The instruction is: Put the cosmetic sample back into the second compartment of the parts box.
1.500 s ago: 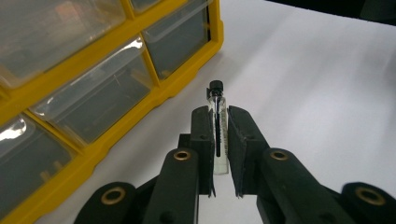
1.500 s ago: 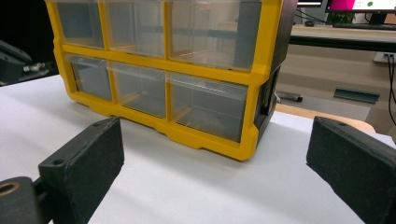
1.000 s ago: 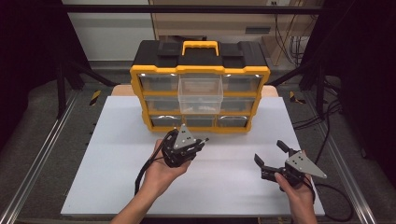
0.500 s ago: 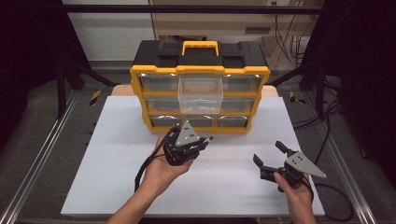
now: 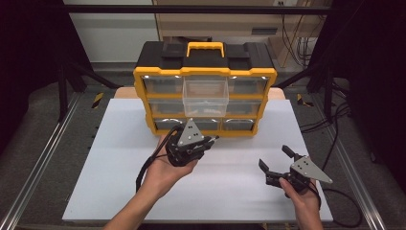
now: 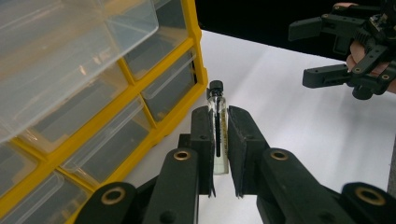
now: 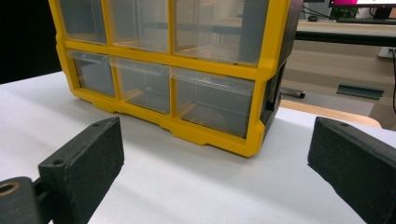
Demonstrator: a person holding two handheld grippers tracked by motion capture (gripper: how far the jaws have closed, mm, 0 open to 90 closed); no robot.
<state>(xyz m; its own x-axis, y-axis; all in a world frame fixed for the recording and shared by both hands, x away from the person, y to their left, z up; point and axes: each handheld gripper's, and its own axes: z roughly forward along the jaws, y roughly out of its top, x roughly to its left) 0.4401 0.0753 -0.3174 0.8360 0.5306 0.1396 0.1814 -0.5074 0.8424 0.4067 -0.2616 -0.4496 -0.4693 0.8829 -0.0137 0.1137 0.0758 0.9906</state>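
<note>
Left tongs (image 6: 218, 154) pinching a small glass vial (image 6: 217, 126) upright, just near of the pulled-out drawer (image 5: 205, 96); right tongs (image 5: 277, 163) spread, idle over bench (image 5: 115, 158). Risk: smooth glass slipping, or clipping the drawer lip.

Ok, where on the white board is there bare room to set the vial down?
The white board is bare left of the left gripper, which holds the vial, and between it and the open right gripper. It is crowded at the drawer cabinet, whose top middle drawer stands pulled out.
</note>
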